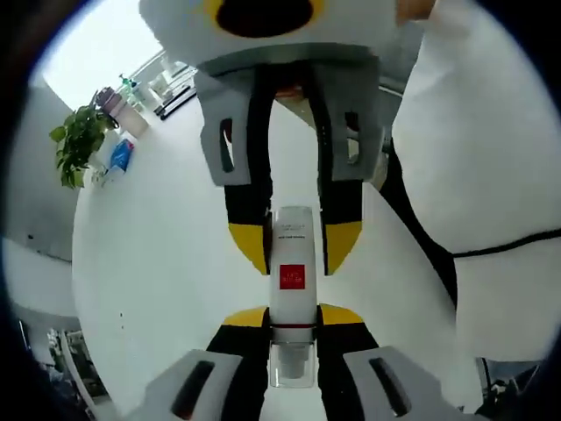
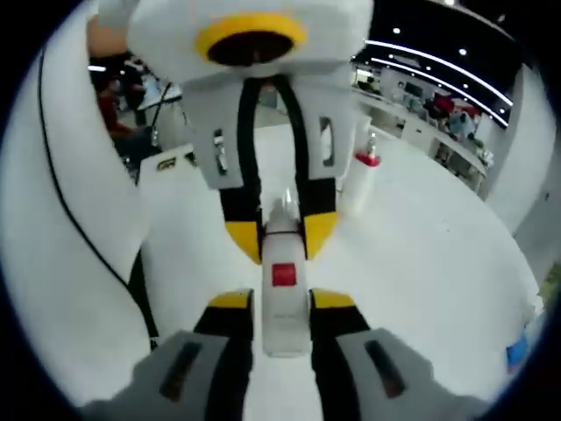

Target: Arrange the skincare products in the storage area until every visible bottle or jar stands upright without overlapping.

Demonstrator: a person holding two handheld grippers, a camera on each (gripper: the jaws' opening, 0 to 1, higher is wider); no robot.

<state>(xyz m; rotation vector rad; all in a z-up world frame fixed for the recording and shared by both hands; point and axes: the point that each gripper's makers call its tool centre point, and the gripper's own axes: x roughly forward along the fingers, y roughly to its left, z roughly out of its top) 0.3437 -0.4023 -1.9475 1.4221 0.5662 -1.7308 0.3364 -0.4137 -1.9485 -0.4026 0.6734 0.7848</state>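
Gripping from both ends, the two grippers share one white bottle (image 1: 292, 289) with a red square label, which sits at the centre of the left gripper view and likewise at the centre of the right gripper view (image 2: 285, 294). The left gripper (image 1: 292, 317), rising from the bottom of its frame, has its yellow-tipped jaws pressed against the end with the clear cap. The right gripper (image 2: 282, 303) is clamped on the opposite, blunt end, its jaws tight to the bottle's sides. Each gripper also appears from above in the other's frame.

The bottle looks like rigid, smooth plastic, probably light and somewhat slippery. The straight white body seems the safest place to hold; the clear cap may pop off under pressure. Below lies a white table (image 1: 158, 263). Another white bottle with a red collar (image 2: 359, 180) stands upright in the upper right of the right gripper view.
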